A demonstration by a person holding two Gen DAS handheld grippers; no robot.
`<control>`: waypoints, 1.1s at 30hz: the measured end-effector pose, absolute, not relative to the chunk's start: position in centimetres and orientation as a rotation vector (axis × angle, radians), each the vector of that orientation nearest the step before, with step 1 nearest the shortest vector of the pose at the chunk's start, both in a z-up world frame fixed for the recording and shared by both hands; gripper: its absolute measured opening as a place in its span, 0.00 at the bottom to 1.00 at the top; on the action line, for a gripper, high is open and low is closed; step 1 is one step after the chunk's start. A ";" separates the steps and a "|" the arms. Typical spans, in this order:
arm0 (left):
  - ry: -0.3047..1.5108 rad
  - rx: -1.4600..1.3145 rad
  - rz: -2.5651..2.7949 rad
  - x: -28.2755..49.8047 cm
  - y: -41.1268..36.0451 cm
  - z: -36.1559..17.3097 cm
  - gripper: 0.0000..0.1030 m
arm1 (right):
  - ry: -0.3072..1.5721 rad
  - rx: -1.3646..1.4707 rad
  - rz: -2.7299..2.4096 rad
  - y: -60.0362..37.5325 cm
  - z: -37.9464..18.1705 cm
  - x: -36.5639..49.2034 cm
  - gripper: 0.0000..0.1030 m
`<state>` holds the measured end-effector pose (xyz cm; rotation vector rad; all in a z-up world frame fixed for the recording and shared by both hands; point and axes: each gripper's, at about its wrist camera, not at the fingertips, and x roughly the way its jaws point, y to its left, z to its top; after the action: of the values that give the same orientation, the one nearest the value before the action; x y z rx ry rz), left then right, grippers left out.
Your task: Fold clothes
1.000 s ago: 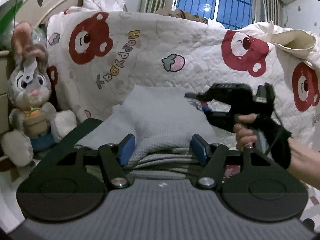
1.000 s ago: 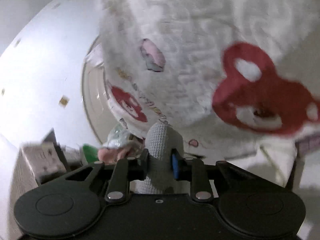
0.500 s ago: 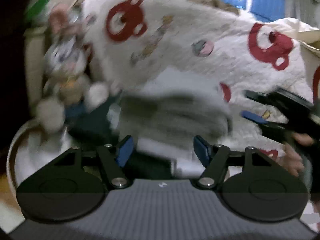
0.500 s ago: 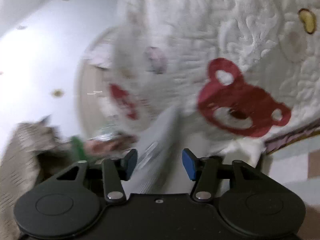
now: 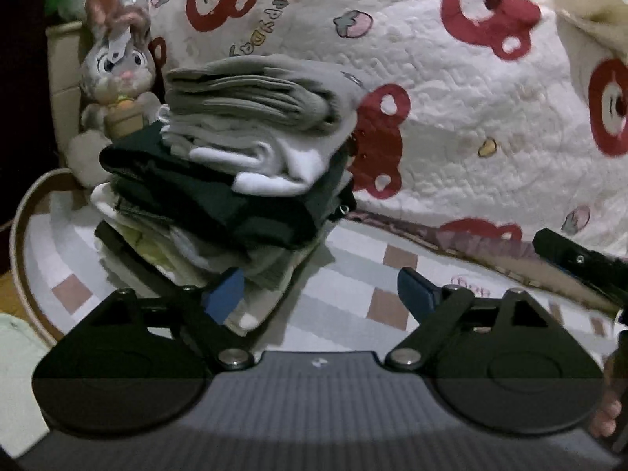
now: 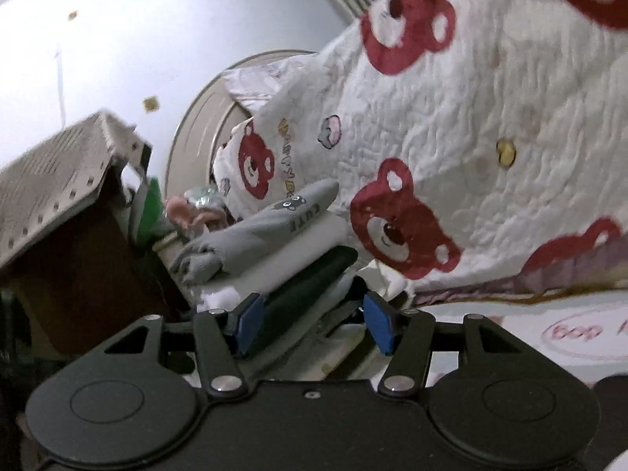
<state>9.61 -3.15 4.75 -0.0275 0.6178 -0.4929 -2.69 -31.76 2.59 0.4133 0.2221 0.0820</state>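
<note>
Evidently finished, the folded grey top (image 5: 259, 90) crowned the clothes pile (image 5: 219, 196) on the bed (image 5: 353, 271); left gripper (image 5: 318, 294) and right gripper (image 6: 312, 324) gaped wide, holding nothing.

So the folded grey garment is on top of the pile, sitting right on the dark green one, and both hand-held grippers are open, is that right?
Not quite. The left wrist view shows the folded grey garment on a white garment, which lies on the dark green one. It does top the pile, and both the left hand-held gripper and right hand-held gripper are open.

Dim indoor light, soft shadows, strong fisheye bending at the edges, slight motion blur throughout.
</note>
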 end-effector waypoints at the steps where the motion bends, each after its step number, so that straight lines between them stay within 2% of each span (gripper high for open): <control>1: 0.626 -0.017 -0.488 8.8 -3.6 4.9 0.87 | 0.224 0.370 0.075 -31.4 2.8 -3.5 0.63; 5: 0.635 -0.007 -0.472 5.7 -4.7 5.3 0.94 | 0.199 0.248 0.097 -30.7 3.5 -6.4 0.68; 10: 0.643 0.121 -0.491 1.9 -6.8 5.4 0.94 | 0.186 0.242 0.111 -31.1 3.5 -9.3 0.79; 17: 0.639 0.171 -0.432 -2.4 -8.9 4.6 0.94 | 0.193 0.162 0.159 -29.7 4.2 -12.7 0.83; 20: 0.659 0.222 -0.392 -3.5 -9.9 4.0 1.00 | 0.221 0.103 0.136 -29.1 4.3 -14.3 0.86; 22: 0.657 0.245 -0.393 -4.3 -10.2 3.6 1.00 | 0.227 0.076 0.122 -28.8 4.1 -15.4 0.87; 33: 0.642 0.286 -0.428 -6.6 -11.1 3.6 1.00 | 0.223 0.138 0.037 -30.0 3.2 -17.0 0.96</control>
<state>-6.60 -11.13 3.57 0.2860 0.6417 -0.4279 -16.98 -30.00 3.20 0.1377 0.2231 0.0373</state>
